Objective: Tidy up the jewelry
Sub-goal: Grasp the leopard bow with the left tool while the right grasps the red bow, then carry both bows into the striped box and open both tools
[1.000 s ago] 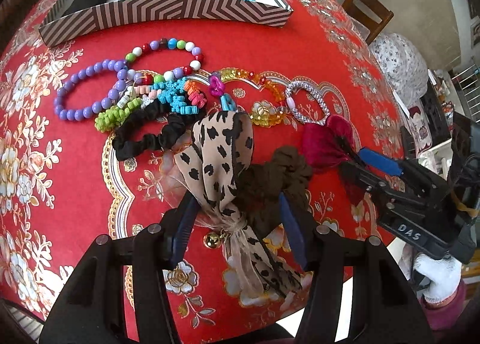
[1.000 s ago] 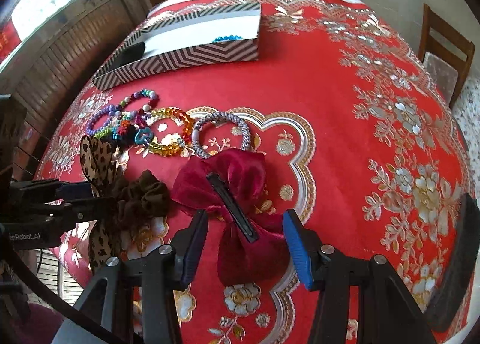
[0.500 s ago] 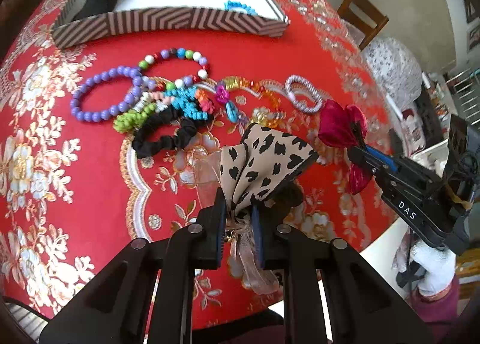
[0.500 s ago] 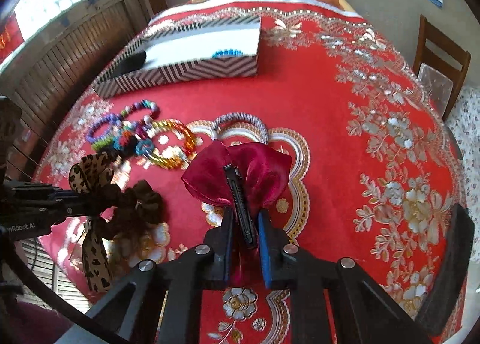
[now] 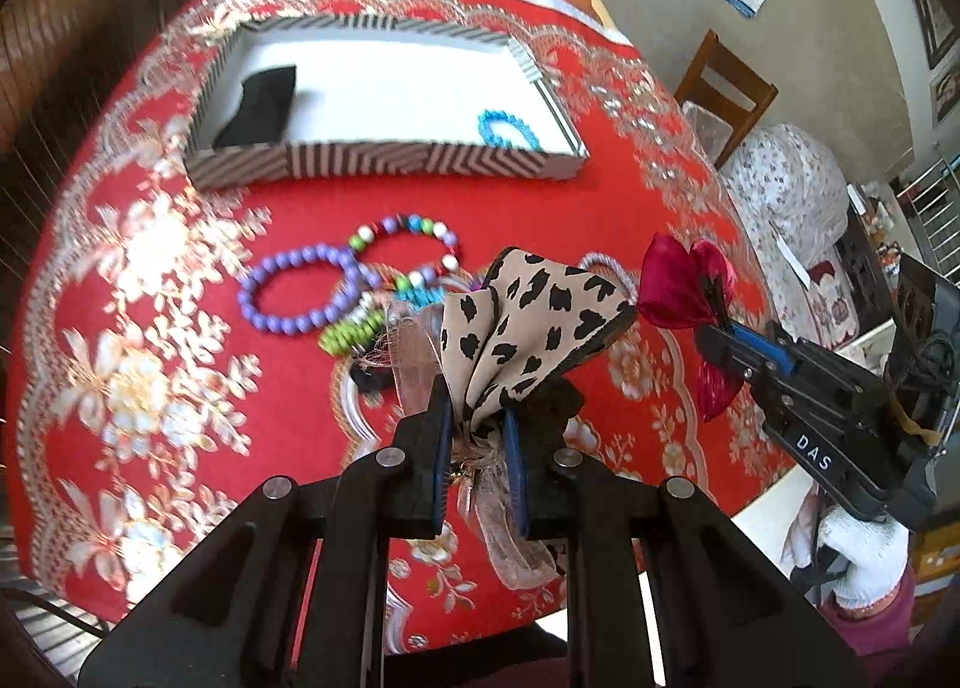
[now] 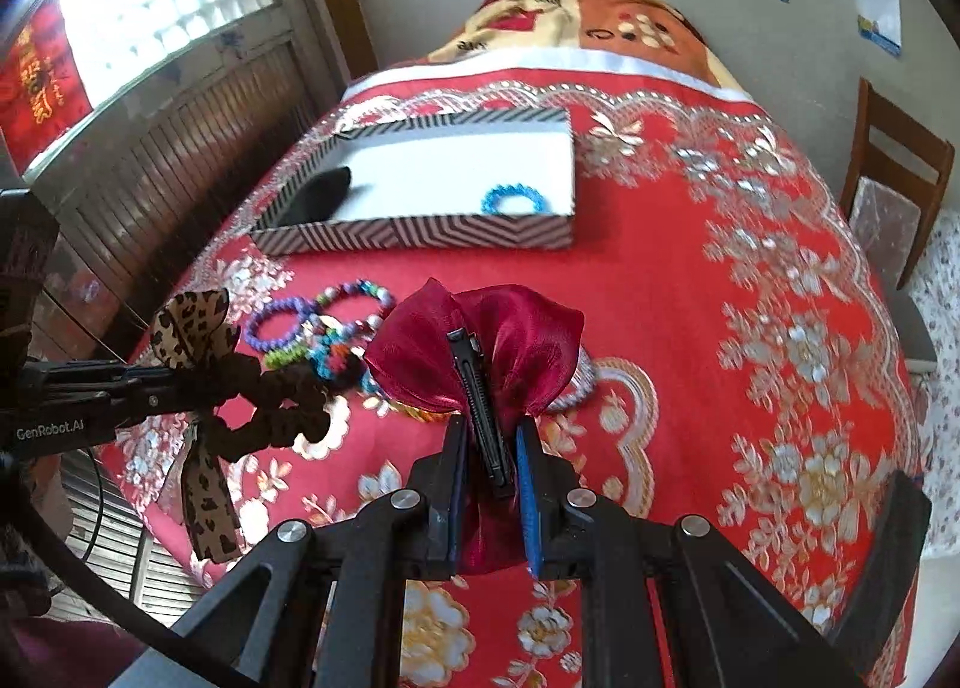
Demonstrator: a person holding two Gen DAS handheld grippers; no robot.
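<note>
Glossy satin burgundy bow, matt leopard-print cloth bow, shiny plastic beads, embroidered red tablecloth, paper-lined striped box

Count: two hair bows, leopard-print bow and crimson bow. One striped box holding one blue bracelet and one black item. Loose bracelets clustered; number unclear.

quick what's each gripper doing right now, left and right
Left gripper: closed on the leopard-print bow, lifted off the table.
Right gripper: closed on the dark red bow clip, also lifted.
</note>
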